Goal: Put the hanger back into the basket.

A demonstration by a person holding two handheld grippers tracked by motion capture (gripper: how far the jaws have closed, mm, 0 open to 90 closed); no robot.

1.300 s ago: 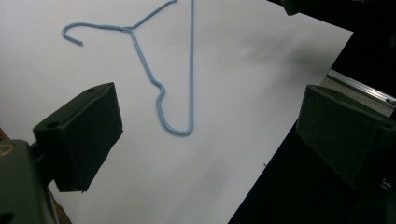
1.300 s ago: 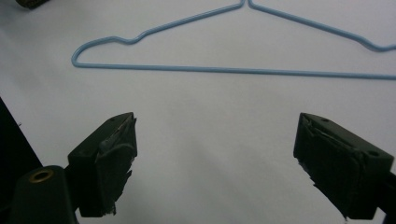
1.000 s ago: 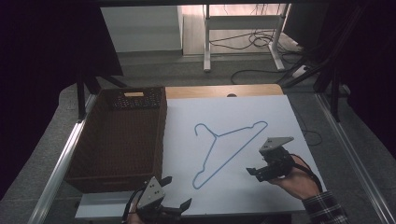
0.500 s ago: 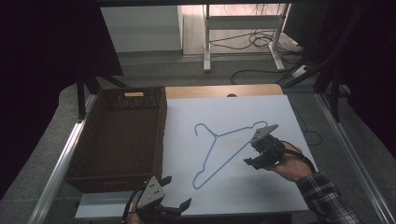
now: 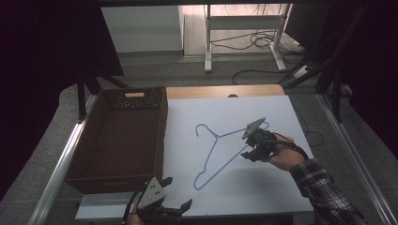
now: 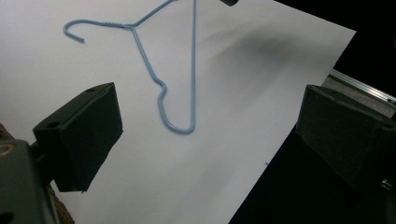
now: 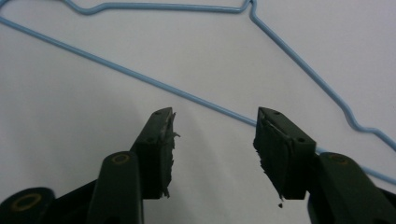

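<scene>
My guess is I'm lining up to pick the blue wire hanger off the white tabletop, beside the wicker basket. Right gripper hovers with jaws apart over its long bar; left gripper waits wide open at the near edge. Next: drop, straddle wire, close

1. Your right gripper has moved up the white board to the blue hanger.
2. Its open jaws now sit just short of the hanger's long wire.
</scene>
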